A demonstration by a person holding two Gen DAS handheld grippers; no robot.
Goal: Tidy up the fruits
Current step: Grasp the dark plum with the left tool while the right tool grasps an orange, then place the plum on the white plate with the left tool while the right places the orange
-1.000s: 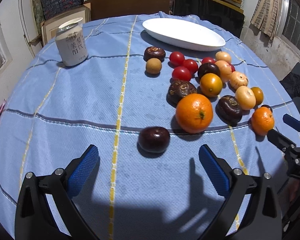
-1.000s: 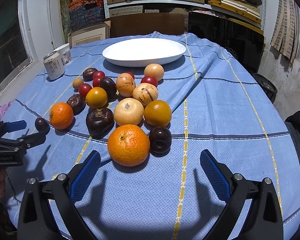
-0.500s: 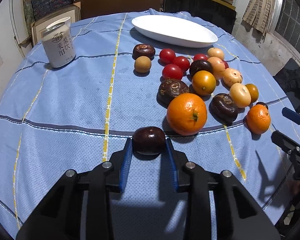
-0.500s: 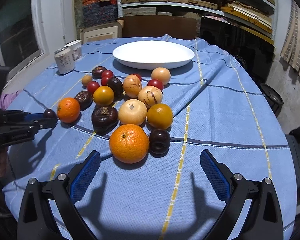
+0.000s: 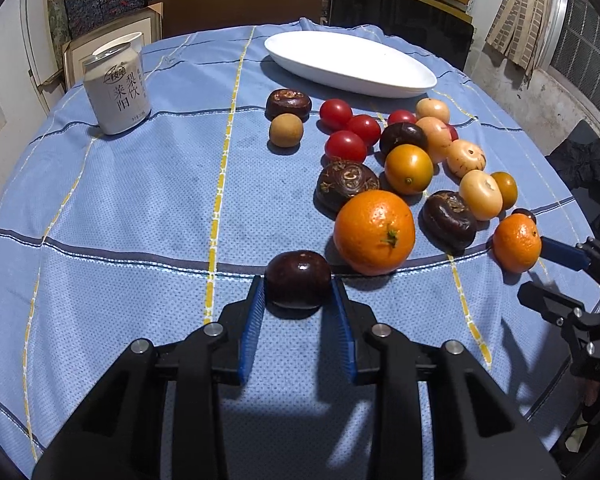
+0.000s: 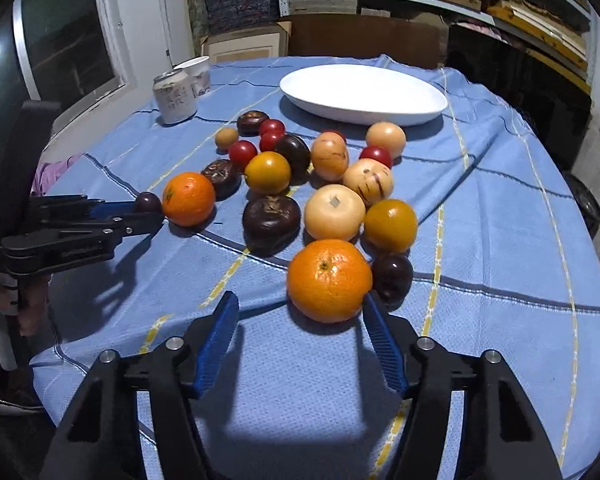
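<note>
A glossy dark plum [image 5: 298, 279] sits upright on the blue-clothed table, nearest of the fruit, just in front of a big orange [image 5: 374, 232]. Behind lie wrinkled dark fruits, red tomatoes, pale and yellow ones, loosely clustered; a smaller orange [image 5: 517, 242] rests at the right edge.

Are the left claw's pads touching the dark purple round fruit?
Touching: the left wrist view shows both blue pads of the left claw pressed against the dark purple round fruit.
</note>
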